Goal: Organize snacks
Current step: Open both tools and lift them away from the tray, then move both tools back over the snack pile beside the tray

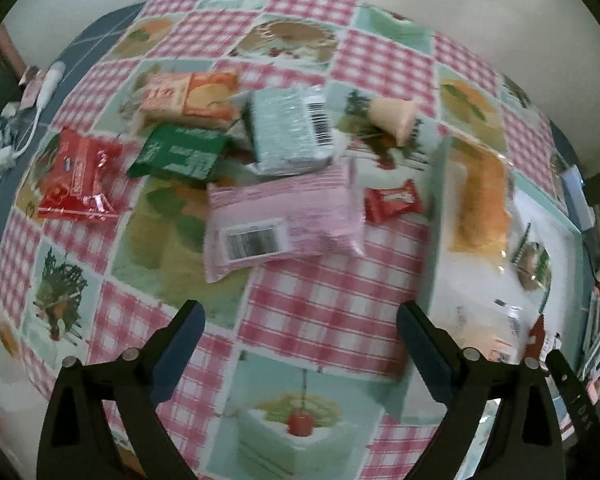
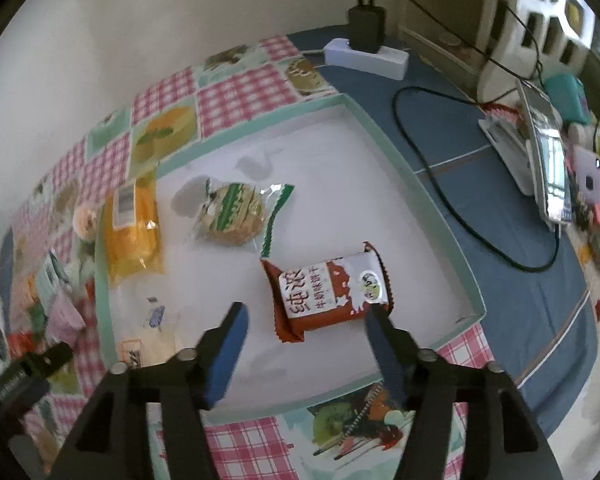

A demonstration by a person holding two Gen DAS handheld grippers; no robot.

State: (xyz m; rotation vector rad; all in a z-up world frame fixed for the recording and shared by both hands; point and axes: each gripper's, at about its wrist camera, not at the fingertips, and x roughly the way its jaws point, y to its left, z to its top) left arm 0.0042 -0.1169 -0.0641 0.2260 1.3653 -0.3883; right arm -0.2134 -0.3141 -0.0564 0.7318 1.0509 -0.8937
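Lying flat on the white floor of the shallow tray (image 2: 428, 200), a brown-and-white biscuit packet (image 2: 328, 292) sits just beyond the right gripper (image 2: 302, 320); the gripper's jaws stand apart, with the near end of the packet close to the right blue pad but not pinched. Farther in on the same tray rest a round biscuit in a clear green-trimmed wrapper (image 2: 232, 216) and a long orange-yellow bread pack (image 2: 134, 232) along the tray's left wall. The tray's pale green rim stands on a patchwork tablecloth (image 2: 244, 96) of pink gingham and food prints.

In the left wrist view the left gripper (image 1: 300, 316) hangs over bare cloth with its jaws spread wide and nothing between them. Ahead of it lies the loose pile: a pink packet (image 1: 284, 220) nearest, a pale green packet (image 1: 290, 130) overlapping its far edge, a dark green packet (image 1: 178, 154), an orange packet (image 1: 192, 98), and a red packet (image 1: 78, 176) apart to the left. A small red wrapped sweet (image 1: 394, 202) lies between the pink packet and the tray, and a beige cone-shaped item (image 1: 394, 114) beyond it.

A white power strip (image 2: 366, 56) with a black plug rests on the blue cloth past the tray.
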